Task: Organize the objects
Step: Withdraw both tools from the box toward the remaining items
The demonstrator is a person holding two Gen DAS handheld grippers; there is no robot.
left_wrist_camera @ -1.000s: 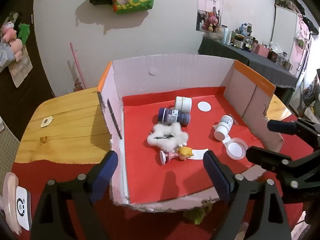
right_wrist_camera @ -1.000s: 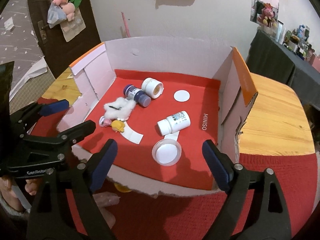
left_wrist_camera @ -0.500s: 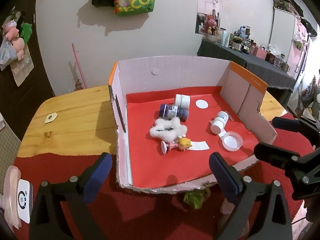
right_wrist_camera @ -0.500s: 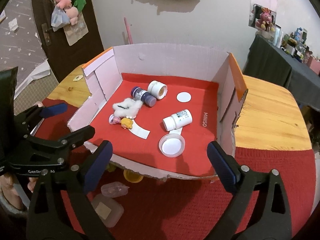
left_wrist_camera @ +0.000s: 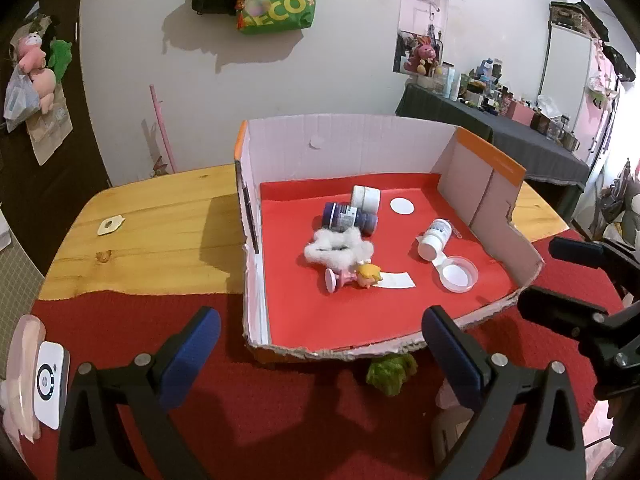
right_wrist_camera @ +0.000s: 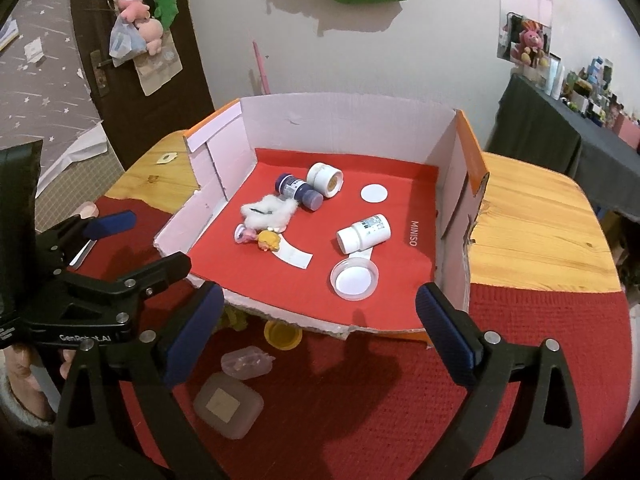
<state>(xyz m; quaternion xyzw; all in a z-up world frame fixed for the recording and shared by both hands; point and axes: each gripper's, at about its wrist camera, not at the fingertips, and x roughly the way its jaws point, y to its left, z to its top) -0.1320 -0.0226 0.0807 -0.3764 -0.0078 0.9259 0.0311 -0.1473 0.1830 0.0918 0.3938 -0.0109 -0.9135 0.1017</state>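
Observation:
A cardboard box (left_wrist_camera: 348,152) lined in red lies open toward me. Inside are a white pill bottle (left_wrist_camera: 434,236), a blue bottle (left_wrist_camera: 344,216), a white jar (left_wrist_camera: 365,198), a cotton tuft (left_wrist_camera: 336,248), a small doll figure (left_wrist_camera: 360,276), a clear lid (left_wrist_camera: 458,274) and a white disc (left_wrist_camera: 401,205). My left gripper (left_wrist_camera: 318,320) hovers before the box's torn front edge, its jaws opening with nothing between them. To its right, my right gripper (right_wrist_camera: 320,298) stands open and empty, also short of the box.
On the red cloth (right_wrist_camera: 380,400) before the box lie a yellow cup (right_wrist_camera: 283,334), a small clear case (right_wrist_camera: 246,362), a clear square box (right_wrist_camera: 228,404) and a green scrap (left_wrist_camera: 390,370). Bare wooden table (left_wrist_camera: 160,216) flanks the box. A white device (left_wrist_camera: 48,384) sits at the far left.
Both grippers have drawn back from the box, so more red cloth and the small items before it now show. Both pairs of jaws have spread wider.

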